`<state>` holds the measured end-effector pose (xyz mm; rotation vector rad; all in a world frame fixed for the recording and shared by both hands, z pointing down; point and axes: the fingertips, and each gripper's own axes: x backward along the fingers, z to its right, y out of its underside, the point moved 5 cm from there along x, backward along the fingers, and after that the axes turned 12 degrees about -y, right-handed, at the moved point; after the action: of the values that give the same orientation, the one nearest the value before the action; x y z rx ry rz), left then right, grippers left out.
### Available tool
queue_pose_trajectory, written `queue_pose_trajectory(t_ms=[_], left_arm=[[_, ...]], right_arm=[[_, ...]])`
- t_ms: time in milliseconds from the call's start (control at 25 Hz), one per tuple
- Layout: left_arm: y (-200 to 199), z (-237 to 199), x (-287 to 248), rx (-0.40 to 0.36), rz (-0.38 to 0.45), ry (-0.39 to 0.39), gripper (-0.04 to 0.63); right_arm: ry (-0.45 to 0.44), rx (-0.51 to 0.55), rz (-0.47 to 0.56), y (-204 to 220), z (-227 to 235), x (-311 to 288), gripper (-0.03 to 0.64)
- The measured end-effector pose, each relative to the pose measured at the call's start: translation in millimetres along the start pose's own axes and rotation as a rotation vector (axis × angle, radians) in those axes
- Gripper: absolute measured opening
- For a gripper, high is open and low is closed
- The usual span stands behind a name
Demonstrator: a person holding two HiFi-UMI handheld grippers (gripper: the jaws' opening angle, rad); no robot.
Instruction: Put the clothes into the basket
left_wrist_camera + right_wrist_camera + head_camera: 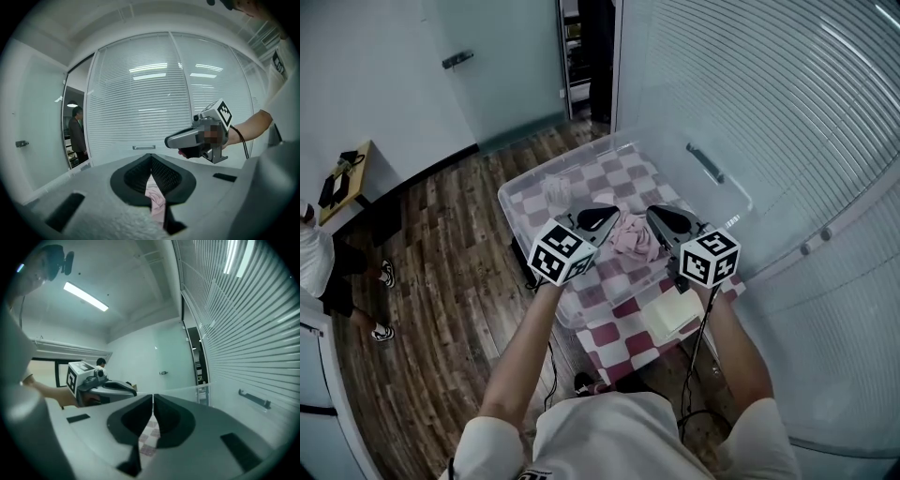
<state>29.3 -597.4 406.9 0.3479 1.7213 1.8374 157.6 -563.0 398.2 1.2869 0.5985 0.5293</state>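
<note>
A pink garment (633, 236) hangs bunched between my two grippers, above the clear plastic basket (511, 202). The basket stands on a table covered with a red-and-white checked cloth (623, 339). My left gripper (614, 218) is shut on the garment; in the left gripper view pink fabric (155, 197) runs down from between the closed jaws (151, 160). My right gripper (652, 218) is shut too. The garment reaches its tip in the head view, but the right gripper view (153, 397) shows no cloth between the pads, only checked cloth below. The two tips are close together.
A small white cloth (557, 187) lies in the basket's far left corner. A pale yellow folded piece (671, 315) rests on the table in front of the basket. A glass wall with blinds (806, 141) runs along the right. A person (321, 267) stands at far left, another in the doorway (77, 136).
</note>
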Motion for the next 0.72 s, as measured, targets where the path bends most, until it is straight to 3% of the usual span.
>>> queue_pose_trajectory(t_ms=[720], left_arm=[[3, 9, 6, 0.012, -0.013, 0.003, 0.007]], right_arm=[[0.005, 0.021, -0.075, 3, -15, -8, 0.029]])
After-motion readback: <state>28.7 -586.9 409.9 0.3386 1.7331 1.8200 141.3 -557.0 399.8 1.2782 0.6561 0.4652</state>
